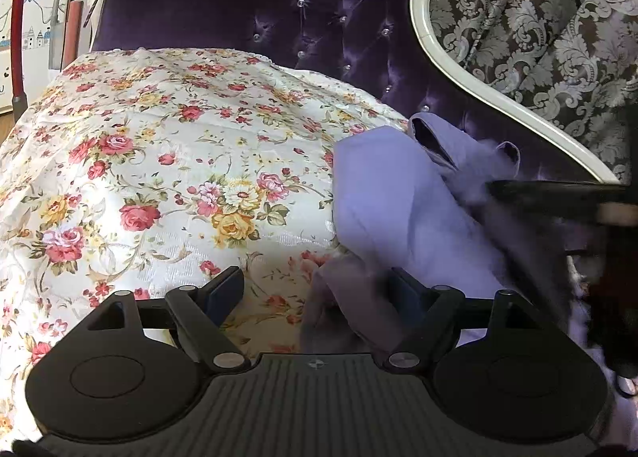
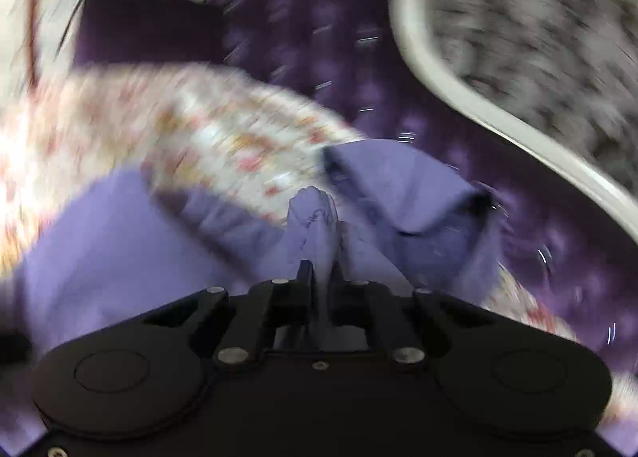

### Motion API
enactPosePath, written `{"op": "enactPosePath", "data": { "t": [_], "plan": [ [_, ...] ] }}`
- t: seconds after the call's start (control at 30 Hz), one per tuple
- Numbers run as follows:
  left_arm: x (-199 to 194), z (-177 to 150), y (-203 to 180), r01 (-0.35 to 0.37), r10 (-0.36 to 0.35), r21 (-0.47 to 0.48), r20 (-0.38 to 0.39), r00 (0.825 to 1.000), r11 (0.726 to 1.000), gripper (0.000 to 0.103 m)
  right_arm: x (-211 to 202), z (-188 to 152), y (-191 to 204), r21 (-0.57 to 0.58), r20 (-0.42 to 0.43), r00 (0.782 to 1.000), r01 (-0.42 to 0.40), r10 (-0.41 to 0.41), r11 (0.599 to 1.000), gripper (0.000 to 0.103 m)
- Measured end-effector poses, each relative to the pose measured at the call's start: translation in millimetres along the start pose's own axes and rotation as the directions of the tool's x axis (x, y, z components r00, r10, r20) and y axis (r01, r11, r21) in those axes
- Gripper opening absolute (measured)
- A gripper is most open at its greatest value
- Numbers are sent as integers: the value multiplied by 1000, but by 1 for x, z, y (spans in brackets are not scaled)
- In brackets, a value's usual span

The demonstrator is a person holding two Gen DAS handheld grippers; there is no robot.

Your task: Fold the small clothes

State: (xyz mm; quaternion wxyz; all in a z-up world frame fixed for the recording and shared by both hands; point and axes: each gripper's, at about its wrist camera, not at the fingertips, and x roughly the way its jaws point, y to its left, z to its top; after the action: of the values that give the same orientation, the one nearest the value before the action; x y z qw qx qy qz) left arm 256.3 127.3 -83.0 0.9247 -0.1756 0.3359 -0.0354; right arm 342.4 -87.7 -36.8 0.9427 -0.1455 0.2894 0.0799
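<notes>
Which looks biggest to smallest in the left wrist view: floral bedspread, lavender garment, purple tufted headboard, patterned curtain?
As they appear in that view:
1. White floral bedspread
2. Purple tufted velvet headboard
3. Brown-and-silver damask curtain, close to the headboard, so that order is unsure
4. Crumpled lavender cloth garment, near the camera

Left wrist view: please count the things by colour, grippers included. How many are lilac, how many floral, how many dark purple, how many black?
Lilac: 1, the garment
Floral: 1, the bedspread
Dark purple: 1, the tufted headboard
Black: 2, the left gripper and the right gripper
Total: 5
</notes>
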Motion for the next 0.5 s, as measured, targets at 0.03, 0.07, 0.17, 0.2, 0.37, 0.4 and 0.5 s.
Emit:
{"op": "enactPosePath", "data": {
  "t": [0.03, 0.07, 0.17, 0.2, 0.37, 0.4, 0.5],
  "plan": [
    [0, 0, 1, 2, -2, -2, -1, 1000, 1000, 78, -11, -2, -16, 60, 19, 1000, 3, -4, 998, 11],
    [0, 0, 1, 4, -4, -2, -3, 1000, 1000, 78, -25, -7, -33, 121, 37, 999, 5, -10, 993, 11],
    [0, 0, 0, 0, 0, -2, -4, 1000, 1000, 79, -61, -30, -78, 240, 52, 997, 44, -58, 970, 13],
    [0, 0, 0, -2, 2, 2, -4, 1000, 1000, 79, -71, -42, -95, 278, 38, 997, 52, -65, 959, 19],
    [0, 0, -1, -6, 6, 8, -6, 1000, 1000, 79, -88, -107, -157, 467, -88, 995, 82, -46, 881, 55],
    [0, 0, -2, -7, 8, 10, -7, 1000, 1000, 79, -91, -121, -166, 497, -113, 993, 95, -45, 863, 58],
    [2, 1, -3, -14, 15, 19, -10, 1000, 1000, 79, -103, -153, -182, 562, -165, 985, 135, -49, 816, 59]
  ]
}}
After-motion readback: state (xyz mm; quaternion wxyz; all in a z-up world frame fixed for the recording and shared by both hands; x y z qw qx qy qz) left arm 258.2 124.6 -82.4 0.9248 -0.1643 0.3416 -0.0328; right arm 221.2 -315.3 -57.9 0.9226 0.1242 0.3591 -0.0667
